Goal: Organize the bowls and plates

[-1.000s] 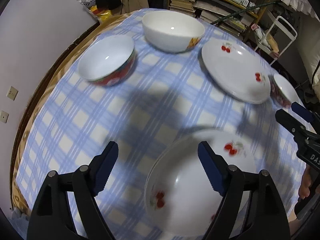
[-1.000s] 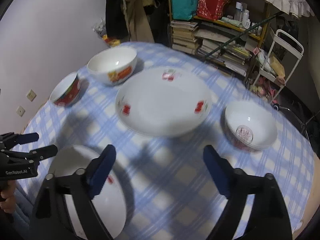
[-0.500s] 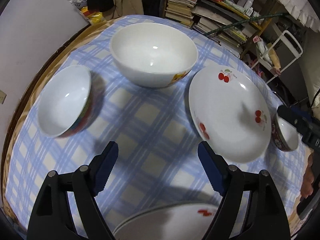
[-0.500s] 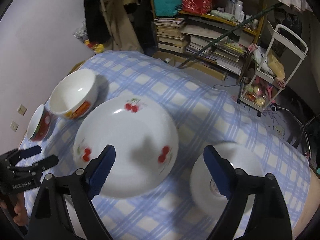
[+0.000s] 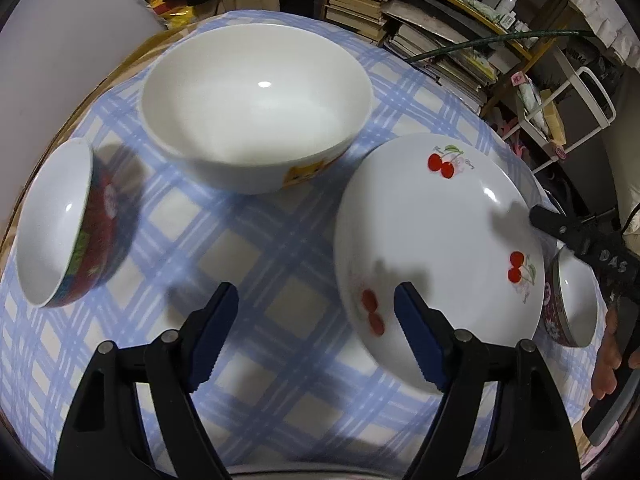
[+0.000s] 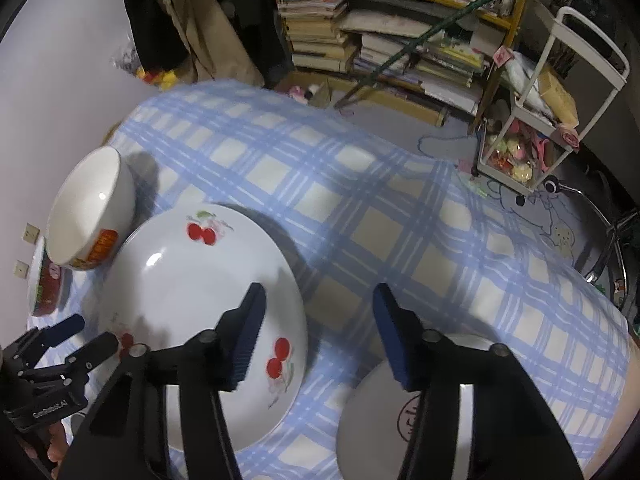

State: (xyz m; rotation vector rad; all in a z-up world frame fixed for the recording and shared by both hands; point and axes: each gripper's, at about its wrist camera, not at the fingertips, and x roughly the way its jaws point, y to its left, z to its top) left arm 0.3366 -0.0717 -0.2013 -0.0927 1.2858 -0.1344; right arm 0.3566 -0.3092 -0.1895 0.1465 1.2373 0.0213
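Left wrist view: the cherry plate is taken as landmark. The left gripper is held partly open and empty, its jaws having just narrowed a little; its right finger overlaps the plate's near-left rim, its left finger lies over bare checked tablecloth. The large white bowl stands beyond and to the left of the plate, the red-sided bowl further left, the small patterned bowl just to its right.

Right wrist view: the right gripper is seen about half open with nothing between its jaws, which have just been closing. Its left finger overlaps the plate; its right finger overlaps the small patterned bowl, just right of the plate. For a sound pick, one rim should be straddled squarely before closing, and the two grippers kept apart.
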